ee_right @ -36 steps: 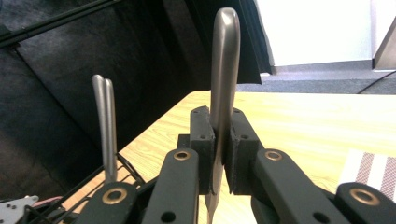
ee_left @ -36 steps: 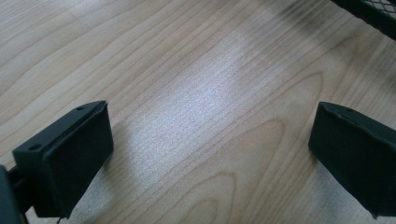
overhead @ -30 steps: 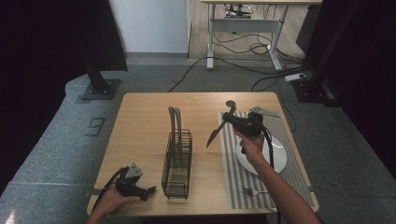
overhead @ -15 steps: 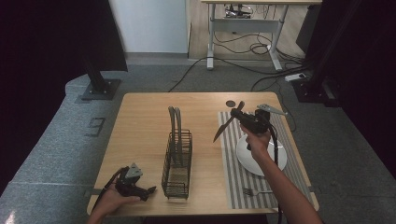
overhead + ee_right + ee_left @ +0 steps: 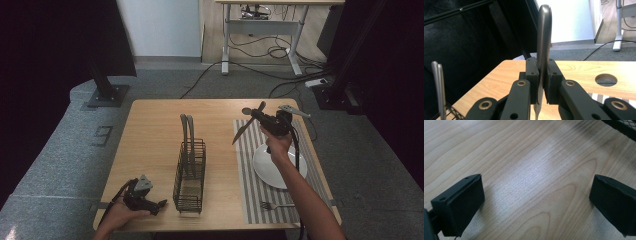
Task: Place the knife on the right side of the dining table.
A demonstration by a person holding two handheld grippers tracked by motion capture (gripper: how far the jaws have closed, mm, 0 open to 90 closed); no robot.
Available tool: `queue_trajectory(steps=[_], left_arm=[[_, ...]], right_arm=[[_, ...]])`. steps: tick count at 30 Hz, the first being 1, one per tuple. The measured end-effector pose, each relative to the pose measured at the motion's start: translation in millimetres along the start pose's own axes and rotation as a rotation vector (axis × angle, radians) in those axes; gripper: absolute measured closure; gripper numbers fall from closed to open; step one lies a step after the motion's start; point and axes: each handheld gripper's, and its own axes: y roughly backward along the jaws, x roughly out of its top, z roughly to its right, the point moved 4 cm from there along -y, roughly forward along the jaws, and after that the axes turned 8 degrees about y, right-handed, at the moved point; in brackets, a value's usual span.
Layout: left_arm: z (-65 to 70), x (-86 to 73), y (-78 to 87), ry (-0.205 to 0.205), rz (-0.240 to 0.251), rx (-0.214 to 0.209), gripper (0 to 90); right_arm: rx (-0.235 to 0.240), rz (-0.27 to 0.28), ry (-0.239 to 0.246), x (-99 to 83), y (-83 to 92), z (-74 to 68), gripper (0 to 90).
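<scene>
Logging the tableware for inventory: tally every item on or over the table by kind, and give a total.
Knives: 1, the knife clamped in the right gripper
Forks: 1, the fork on the striped mat
Plates: 1, the white plate
Striped mats: 1
Wire racks: 1
Utensils standing in the rack: 2
Total: 7

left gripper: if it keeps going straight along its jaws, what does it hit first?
Likely the bare wooden table: the left gripper is open and angled down at it. The black wire rack sits off at the upper right, probably outside that line.
</scene>
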Motion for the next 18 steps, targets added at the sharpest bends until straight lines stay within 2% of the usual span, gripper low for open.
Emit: queue_trajectory(steps=[12,18], left_arm=[[0.0,0.0,0.0,0.000,0.000,0.000,0.0],[0.0,0.0,0.0,0.000,0.000,0.000,0.0]], right_arm=[[-0.021,-0.002,-0.002,1.3,-6.4,7.2,82.7],[-0.043,0.002,-0.009,1.0,-6.1,16.3,82.7]])
